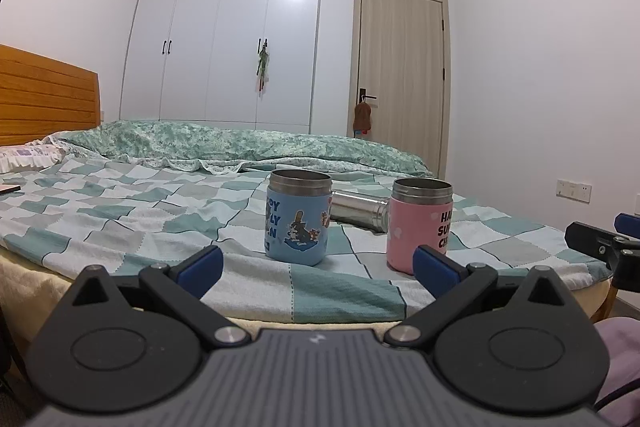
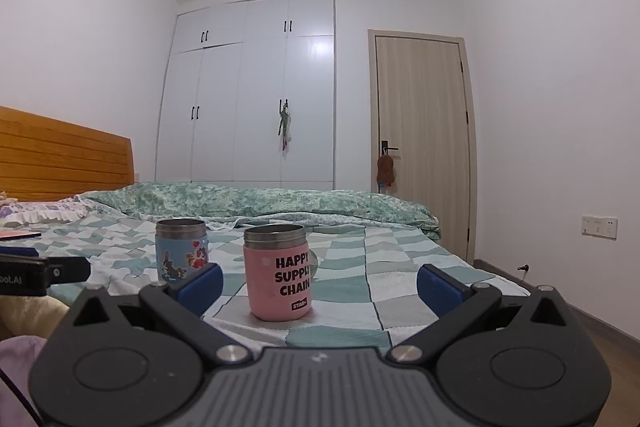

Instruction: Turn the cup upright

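A blue cartoon cup [image 1: 297, 219] and a pink cup [image 1: 420, 225] stand upright on the checkered bed sheet [image 1: 120, 219], open rims up. A bare steel cup [image 1: 360, 209] lies on its side behind and between them. My left gripper [image 1: 318, 267] is open and empty, short of the cups at the bed's near edge. In the right wrist view the pink cup [image 2: 278, 271] stands just ahead of my open, empty right gripper [image 2: 320, 285], with the blue cup [image 2: 182, 251] to its left. There the steel cup is almost fully hidden behind the pink one.
A rolled green quilt [image 1: 248, 147] lies across the far side of the bed. A wooden headboard [image 1: 44, 95] and a pillow [image 1: 24, 157] are at left. A white wardrobe [image 1: 224, 35] and a door [image 1: 400, 79] stand behind. The other gripper shows at right [image 1: 608, 239].
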